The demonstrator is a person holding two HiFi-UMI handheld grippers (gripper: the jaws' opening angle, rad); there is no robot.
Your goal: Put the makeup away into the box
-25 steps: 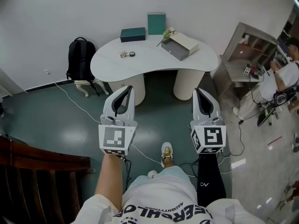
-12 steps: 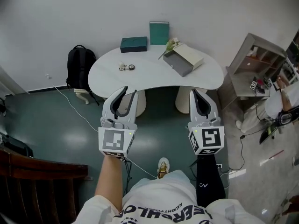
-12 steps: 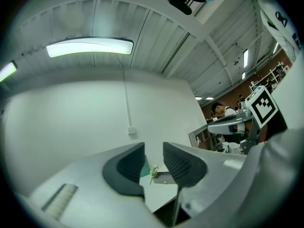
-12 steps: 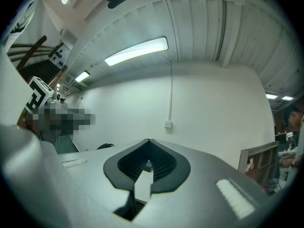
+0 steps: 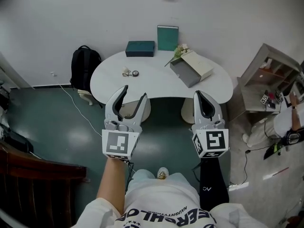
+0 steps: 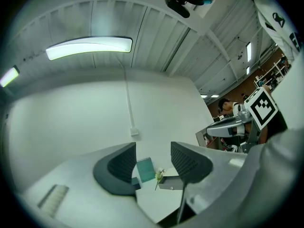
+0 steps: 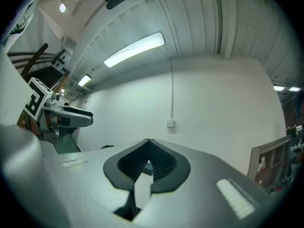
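Both tools hang short of the white worktop [image 5: 152, 84]: the left hand-held gripper [image 5: 134, 92] with jaws spread wide and empty, the right hand-held gripper [image 5: 198, 94] with jaws pressed together on nothing. The makeup [image 5: 130, 72], a few small pieces too tiny to identify, lies on the worktop's left half, well apart from the open grey box [image 5: 189, 71] at its right. The pieces look light, hard and probably slick. A pinch across the narrowest part, low against the surface, seems safest, since a round piece could squirt out. A second ago the left jaws were nearly together; they have since parted in stages, while the right pair stayed closed. The worktop now sits nearer both grippers in the head view.
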